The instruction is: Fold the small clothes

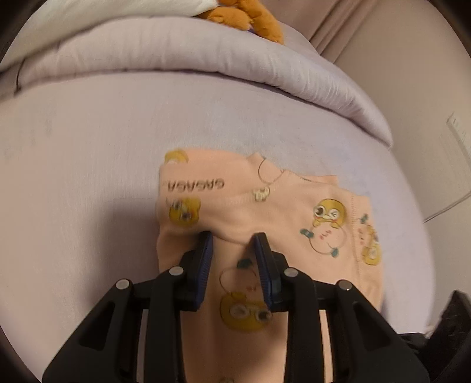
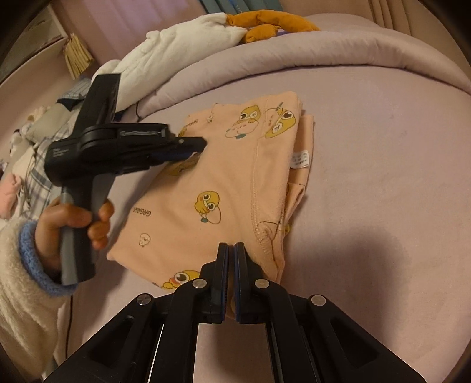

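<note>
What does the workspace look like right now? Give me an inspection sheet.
Surface: lilac bed sheet, smooth.
Job's things: peach garment with duck prints, folded flat; white label at its right edge.
Clutter: rolled duvet, white pillow, orange plush toy, heap of clothes at far left.
Grippers: left gripper open, tips on the garment; right gripper shut at the garment's near edge, grip not certain.
Cables: thin white cable by the wall.
Surroundings: beige headboard.
</note>
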Tool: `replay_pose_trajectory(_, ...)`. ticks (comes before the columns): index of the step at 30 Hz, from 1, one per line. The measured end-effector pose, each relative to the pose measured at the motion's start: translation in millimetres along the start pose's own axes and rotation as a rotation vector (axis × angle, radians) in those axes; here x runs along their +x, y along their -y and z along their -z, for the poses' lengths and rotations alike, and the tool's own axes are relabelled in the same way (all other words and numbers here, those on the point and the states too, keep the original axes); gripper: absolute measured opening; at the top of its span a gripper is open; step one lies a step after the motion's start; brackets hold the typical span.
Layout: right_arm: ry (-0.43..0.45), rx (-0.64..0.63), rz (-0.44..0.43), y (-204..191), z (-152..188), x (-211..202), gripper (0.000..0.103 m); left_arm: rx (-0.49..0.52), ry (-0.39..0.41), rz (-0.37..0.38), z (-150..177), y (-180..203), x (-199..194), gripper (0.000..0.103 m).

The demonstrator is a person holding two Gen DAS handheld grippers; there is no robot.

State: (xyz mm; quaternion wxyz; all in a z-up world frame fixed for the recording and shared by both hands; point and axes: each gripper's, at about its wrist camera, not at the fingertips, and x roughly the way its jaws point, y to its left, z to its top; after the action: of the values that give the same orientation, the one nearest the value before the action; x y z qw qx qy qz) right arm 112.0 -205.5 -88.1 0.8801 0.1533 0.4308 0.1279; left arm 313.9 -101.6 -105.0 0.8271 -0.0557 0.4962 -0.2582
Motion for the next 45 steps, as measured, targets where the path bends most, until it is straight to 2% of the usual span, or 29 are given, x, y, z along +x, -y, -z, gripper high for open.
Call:
replay_pose_trajectory(2,0.003,0.024,-0.019,2.3,3.3,-5.0,0.000,-0.012,0.004,0.000,-2.8,-0.9,-1.7,0.038)
replay_pose_trajectory(5,0.007,0.049,-0.036,3.9,7.0,-17.0,0.000,-0.098,0.028,0.068,0.6,-16.6,-16.4,0.048)
replay_pose_trajectory(6,0.019,0.047,-0.043,3.6,7.2,-20.8,0.005,-0.112,0.038,0.075,4.1,-20.4,-22.2,0.054)
replay_pose_trajectory(7,0.041,0.057,-0.069,5.2,7.8,-30.1,0.017,-0.121,0.048,0.087,9.2,-26.0,-30.3,0.055)
replay_pose_trajectory(8,0.053,0.072,-0.095,9.3,7.0,-35.7,0.026,-0.125,0.054,0.098,14.3,-28.5,-36.6,0.056)
replay_pose_trajectory(9,0.068,0.093,-0.125,12.7,6.8,-41.8,0.042,-0.130,0.053,0.104,20.5,-34.8,-43.6,0.057)
replay_pose_trajectory(10,0.088,0.119,-0.145,16.8,6.5,-48.1,0.054,-0.140,0.044,0.110,27.7,-41.1,-49.5,0.058)
replay_pose_trajectory(12,0.117,0.162,-0.127,24.7,5.6,-55.9,0.063,-0.190,0.005,0.158,46.4,-58.1,-58.1,0.059)
replay_pose_trajectory(15,0.116,0.260,-0.154,44.5,2.4,-54.1,0.064,-0.255,-0.062,0.252,69.6,-72.8,-60.3,0.059)
replay_pose_trajectory(19,0.054,0.393,-0.229,63.9,-0.8,-33.1,0.064,-0.316,-0.103,0.380,92.5,-80.0,-67.3,0.059)
replay_pose_trajectory(22,-0.001,0.475,-0.272,73.4,-8.4,-9.0,0.064,-0.331,-0.151,0.465,95.7,-72.1,-62.8,0.059)
replay_pose_trajectory(25,-0.027,0.518,-0.306,77.0,-14.3,6.2,0.064,-0.279,-0.176,0.452,97.1,-56.7,-54.4,0.059)
replay_pose_trajectory(28,-0.039,0.534,-0.335,76.3,-23.8,15.8,0.064,-0.284,-0.177,0.471,91.8,-51.4,-48.6,0.059)
replay_pose_trajectory(33,-0.064,0.457,-0.305,63.0,-37.2,28.2,0.064,-0.324,-0.179,0.497,84.4,-50.1,-38.3,0.059)
replay_pose_trajectory(35,-0.062,0.419,-0.278,56.3,-38.9,32.6,0.061,-0.336,-0.177,0.498,74.6,-46.8,-29.3,0.059)
replay_pose_trajectory(37,-0.055,0.407,-0.264,55.9,-39.2,35.3,0.053,-0.328,-0.171,0.482,71.3,-41.8,-26.8,0.059)
replay_pose_trajectory(38,-0.055,0.405,-0.259,57.8,-40.4,37.5,0.050,-0.316,-0.166,0.469,70.8,-39.1,-27.1,0.057)
replay_pose_trajectory(40,-0.055,0.395,-0.244,59.5,-40.8,39.4,0.038,-0.268,-0.152,0.406,72.3,-32.4,-29.9,0.047)
replay_pose_trajectory(45,-0.023,0.328,-0.191,47.6,-39.5,32.4,0.028,-0.268,-0.142,0.338,73.7,-32.9,-29.3,0.031)
